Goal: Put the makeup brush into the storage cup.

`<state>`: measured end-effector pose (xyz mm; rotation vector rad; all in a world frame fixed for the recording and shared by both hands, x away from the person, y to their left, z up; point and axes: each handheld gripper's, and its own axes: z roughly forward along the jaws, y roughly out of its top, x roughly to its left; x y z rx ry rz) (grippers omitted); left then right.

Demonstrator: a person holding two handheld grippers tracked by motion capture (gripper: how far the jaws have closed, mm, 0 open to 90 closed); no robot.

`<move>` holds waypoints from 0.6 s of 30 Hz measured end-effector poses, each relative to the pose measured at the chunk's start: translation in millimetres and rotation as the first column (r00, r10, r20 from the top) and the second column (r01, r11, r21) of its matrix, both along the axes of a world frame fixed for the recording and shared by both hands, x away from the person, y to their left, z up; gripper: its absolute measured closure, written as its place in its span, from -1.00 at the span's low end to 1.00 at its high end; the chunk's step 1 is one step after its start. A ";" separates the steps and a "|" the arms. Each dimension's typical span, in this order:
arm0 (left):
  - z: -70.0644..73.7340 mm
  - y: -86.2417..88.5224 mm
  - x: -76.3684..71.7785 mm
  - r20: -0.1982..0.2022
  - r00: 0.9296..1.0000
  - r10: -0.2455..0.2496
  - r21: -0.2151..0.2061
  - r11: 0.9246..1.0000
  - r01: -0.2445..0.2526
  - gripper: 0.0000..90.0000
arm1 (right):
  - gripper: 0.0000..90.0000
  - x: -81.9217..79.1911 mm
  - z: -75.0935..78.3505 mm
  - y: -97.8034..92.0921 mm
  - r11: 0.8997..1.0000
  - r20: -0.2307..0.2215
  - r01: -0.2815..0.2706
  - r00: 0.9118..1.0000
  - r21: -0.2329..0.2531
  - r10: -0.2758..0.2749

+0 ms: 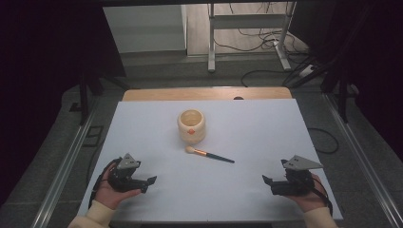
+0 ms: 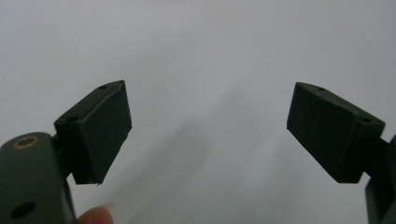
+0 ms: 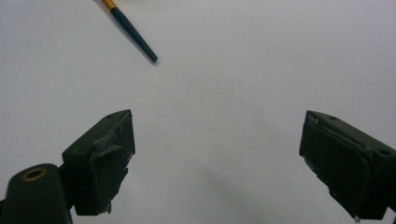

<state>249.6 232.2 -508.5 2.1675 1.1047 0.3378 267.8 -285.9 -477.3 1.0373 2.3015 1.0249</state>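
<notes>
Both the left gripper (image 1: 151,180) and right gripper (image 1: 266,179) rest wide open, empty. Ahead of the right gripper lies a makeup brush (image 1: 209,154): light, thin, likely to roll; pinch mid-handle. Just beyond stands a cream pot (image 1: 191,126), seemingly rigid.

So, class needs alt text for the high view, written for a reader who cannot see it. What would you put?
A white table seen from above holds a cream pot, upright and open, and just in front of it a brush lying flat. At the near edge a person holds two grippers, left gripper and right gripper, both open, apart from the pot and brush.
</notes>
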 end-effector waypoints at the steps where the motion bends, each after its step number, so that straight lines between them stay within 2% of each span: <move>1: -0.1 -0.2 0.9 0.000 1.000 0.000 -0.001 1.000 0.000 -0.67 | -0.75 0.1 -0.5 -1.1 1.000 -0.002 0.001 1.000 0.001 -0.001; 4: 0.4 -2.8 5.1 0.006 1.000 -0.004 0.002 1.000 0.004 -0.67 | -0.71 -1.2 -3.3 -3.5 1.000 -0.019 -0.003 1.000 -0.005 0.003; 7: -1.2 -3.5 5.9 -0.002 1.000 -0.008 -0.001 1.000 0.008 -0.67 | -0.70 -0.7 -1.6 -3.3 1.000 -0.016 0.009 1.000 -0.004 -0.009; 13: 2.2 -8.6 14.0 0.017 1.000 -0.018 0.007 1.000 0.017 -0.67 | -0.71 -5.0 0.0 -6.6 0.999 -0.007 0.040 0.999 -0.002 -0.040; 18: 2.3 -12.9 16.5 0.013 0.999 -0.037 0.024 0.999 0.036 -0.67 | -0.72 -10.8 -0.2 -13.1 0.998 -0.011 0.067 0.998 -0.006 -0.067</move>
